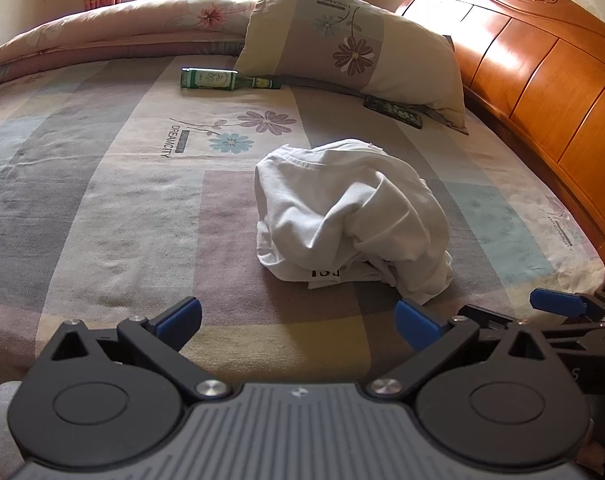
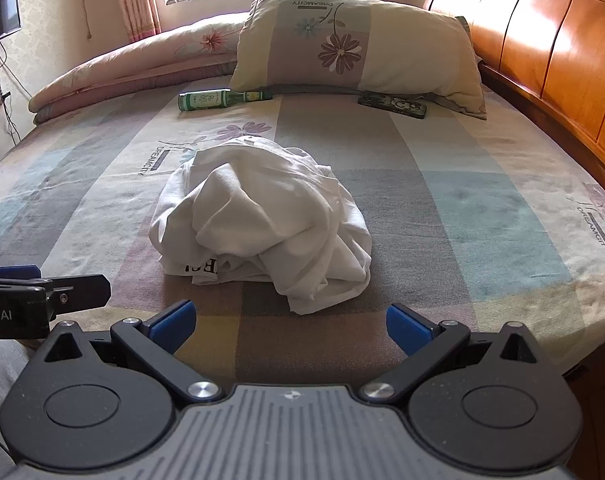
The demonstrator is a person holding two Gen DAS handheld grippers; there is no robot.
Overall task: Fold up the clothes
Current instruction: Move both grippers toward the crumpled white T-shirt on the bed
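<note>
left gripper [image 1: 298, 318] and right gripper [image 2: 290, 326] hover level, jaws spread, empty, just short of crumpled white shirt [image 2: 262, 216]; bottle [image 2: 218, 100] lies beyond.

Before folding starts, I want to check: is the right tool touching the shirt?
Apart. In the right wrist view, bare sheet shows between the open right tool and the shirt.

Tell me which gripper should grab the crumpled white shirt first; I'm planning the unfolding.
Probably the right gripper: the shirt lies almost straight ahead of its open jaws. From the left gripper, also open, the shirt sits off to the right. The margin is small.
</note>
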